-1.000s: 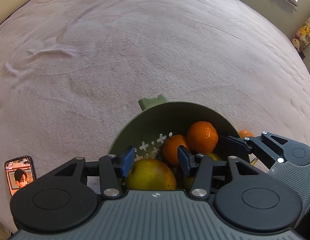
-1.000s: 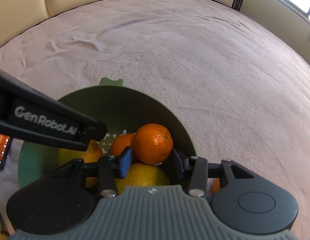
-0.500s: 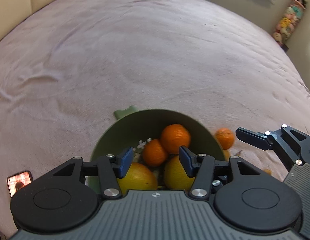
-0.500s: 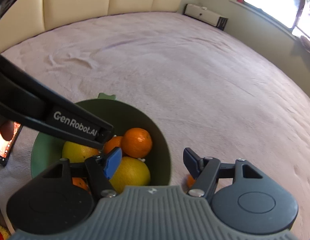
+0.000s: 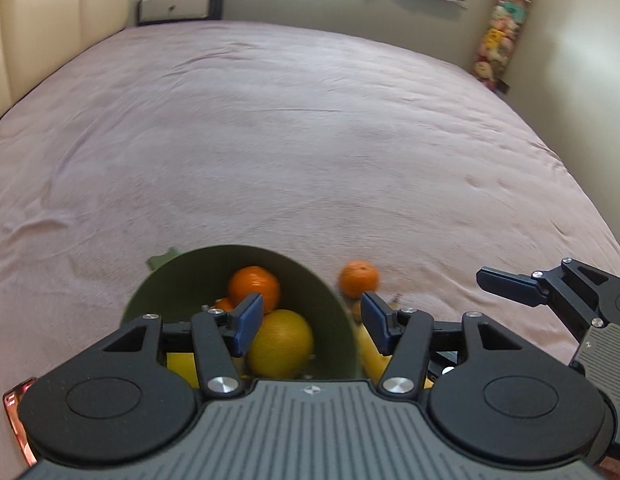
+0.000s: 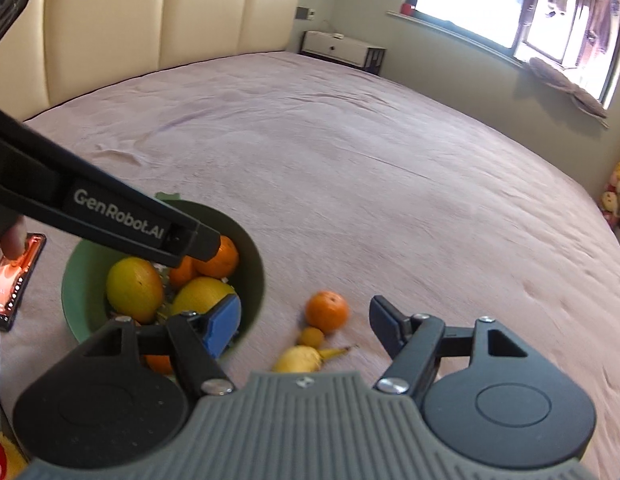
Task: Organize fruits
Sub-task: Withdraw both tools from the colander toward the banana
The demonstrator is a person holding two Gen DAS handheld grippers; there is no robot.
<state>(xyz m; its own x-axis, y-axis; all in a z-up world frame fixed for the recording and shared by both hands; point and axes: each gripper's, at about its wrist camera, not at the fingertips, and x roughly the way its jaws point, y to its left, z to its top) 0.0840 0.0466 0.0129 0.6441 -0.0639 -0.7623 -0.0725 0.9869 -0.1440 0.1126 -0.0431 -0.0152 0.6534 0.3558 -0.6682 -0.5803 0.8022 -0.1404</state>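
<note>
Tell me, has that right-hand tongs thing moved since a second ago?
Yes. The right tongs let go of an orange in the green bowl, pulled back up and rightward, and now hang open.

daylight from the window (image 6: 522, 8) lights the room evenly, and its panes are blown out to white. shadows on the bedspread (image 5: 310, 140) are soft. both views bulge with fisheye curving and darken at the corners. the loose orange (image 6: 327, 311) is slightly smeared by motion blur.
</note>
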